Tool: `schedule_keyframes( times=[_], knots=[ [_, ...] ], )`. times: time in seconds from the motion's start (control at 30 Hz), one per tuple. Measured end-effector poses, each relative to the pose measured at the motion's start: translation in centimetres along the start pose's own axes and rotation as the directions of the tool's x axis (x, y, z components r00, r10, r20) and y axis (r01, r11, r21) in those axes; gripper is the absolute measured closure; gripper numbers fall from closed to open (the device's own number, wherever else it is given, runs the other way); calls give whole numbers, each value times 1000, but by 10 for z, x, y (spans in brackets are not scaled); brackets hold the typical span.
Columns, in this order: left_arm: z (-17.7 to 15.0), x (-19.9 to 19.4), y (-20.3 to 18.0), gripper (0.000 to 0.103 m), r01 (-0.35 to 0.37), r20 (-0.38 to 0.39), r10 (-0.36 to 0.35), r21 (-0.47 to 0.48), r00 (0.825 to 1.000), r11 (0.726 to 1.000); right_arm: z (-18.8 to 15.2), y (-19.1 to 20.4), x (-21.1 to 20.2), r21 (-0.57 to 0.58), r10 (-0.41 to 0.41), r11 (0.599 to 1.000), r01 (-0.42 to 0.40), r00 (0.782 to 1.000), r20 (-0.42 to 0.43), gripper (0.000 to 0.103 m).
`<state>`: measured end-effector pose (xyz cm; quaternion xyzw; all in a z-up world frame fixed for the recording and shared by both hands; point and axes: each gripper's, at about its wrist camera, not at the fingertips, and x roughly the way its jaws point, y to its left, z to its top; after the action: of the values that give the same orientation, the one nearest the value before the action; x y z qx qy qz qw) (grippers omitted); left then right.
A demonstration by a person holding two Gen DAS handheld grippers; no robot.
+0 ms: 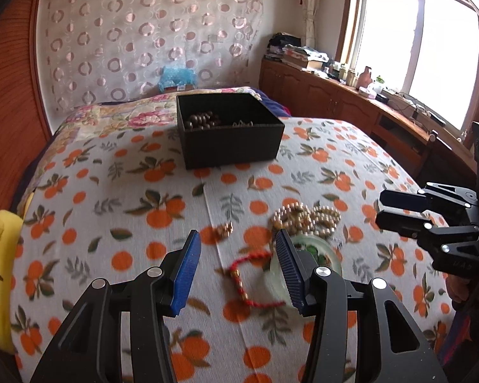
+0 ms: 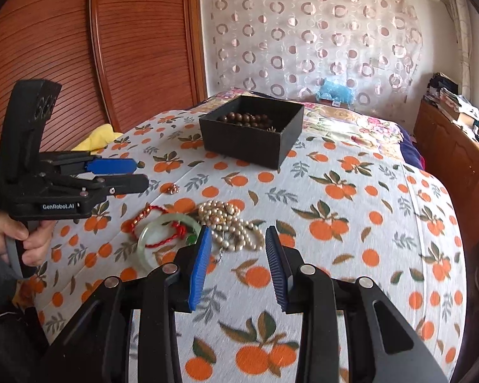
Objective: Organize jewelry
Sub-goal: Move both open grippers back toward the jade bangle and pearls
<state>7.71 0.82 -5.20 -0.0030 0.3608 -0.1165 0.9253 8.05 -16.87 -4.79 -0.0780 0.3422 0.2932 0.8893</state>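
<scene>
1. The left claw [image 1: 238, 255] hangs released and empty above the orange-printed bedspread [image 1: 111, 191], over the red braided cord bracelet [image 1: 255, 284], with one blue pad covering part of the pale green jade bangle [image 1: 330, 257].
2. The right claw [image 2: 238, 255] is also released, holding nothing, just beside the heap of cream pearl necklaces [image 2: 230, 223].
3. The square black box [image 2: 252, 134] sits well apart up the bed, already holding dark brown wooden beads [image 2: 242, 118].
4. The cord lies across the bangle, so lifting one could likely drag the other.
5. The pearl strands look tangled; a partial grip may trail or drop them.
6. A small gold piece [image 1: 225, 230] could be overlooked on the busy print.
</scene>
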Motion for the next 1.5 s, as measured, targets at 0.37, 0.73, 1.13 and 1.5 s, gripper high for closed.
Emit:
schedule_keyframes(
  times=[0.37, 0.73, 1.13, 1.5],
  knots=[
    [-10, -5, -22, 22, -22, -13, 23, 46, 1000, 999, -31, 5, -10, 44, 1, 999, -1, 1000, 1, 65],
    [-12, 24, -47, 17, 22, -101, -12, 102, 995, 995, -37, -4, -22, 56, -25, 998, 24, 1000, 15, 65],
    [-10, 49, -68, 17, 38, -181, -4, 186, 984, 982, -42, -12, -24, 58, -26, 998, 25, 1000, 13, 65],
    [-12, 43, -67, 34, 17, -134, 8, 184, 991, 983, -42, -16, -22, 50, -25, 998, 24, 1000, 13, 65]
  ],
)
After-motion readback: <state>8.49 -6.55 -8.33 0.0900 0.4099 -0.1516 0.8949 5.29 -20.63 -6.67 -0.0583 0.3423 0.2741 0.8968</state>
